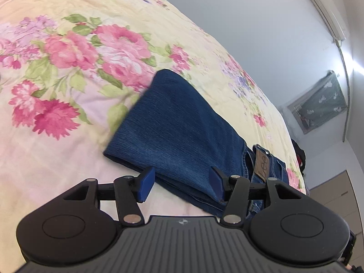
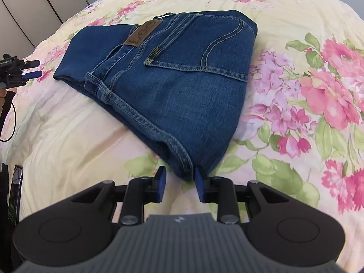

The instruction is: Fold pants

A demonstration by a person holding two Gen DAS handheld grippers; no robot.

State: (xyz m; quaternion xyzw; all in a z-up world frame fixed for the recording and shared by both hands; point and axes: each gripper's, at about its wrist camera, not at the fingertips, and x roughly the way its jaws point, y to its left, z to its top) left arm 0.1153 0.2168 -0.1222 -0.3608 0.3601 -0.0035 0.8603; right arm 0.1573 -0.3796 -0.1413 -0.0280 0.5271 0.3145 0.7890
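Blue jeans point(image 2: 173, 75) lie folded in a compact stack on a floral bedspread point(image 2: 307, 86), back pocket and brown leather label point(image 2: 143, 33) facing up. In the left wrist view the folded jeans point(image 1: 177, 122) lie just ahead, the label point(image 1: 261, 162) at the right. My left gripper point(image 1: 180, 185) is open, its blue pads either side of the near folded edge. It also shows far left in the right wrist view point(image 2: 30, 69). My right gripper point(image 2: 179, 183) is open, its jaws astride the near corner of the stack, not closed on it.
The bedspread point(image 1: 68, 68) covers the whole bed around the jeans. Grey wardrobe doors point(image 2: 34, 4) stand beyond the bed. A wall air conditioner point(image 1: 325, 11) and a covered window point(image 1: 318, 104) are at the right in the left wrist view.
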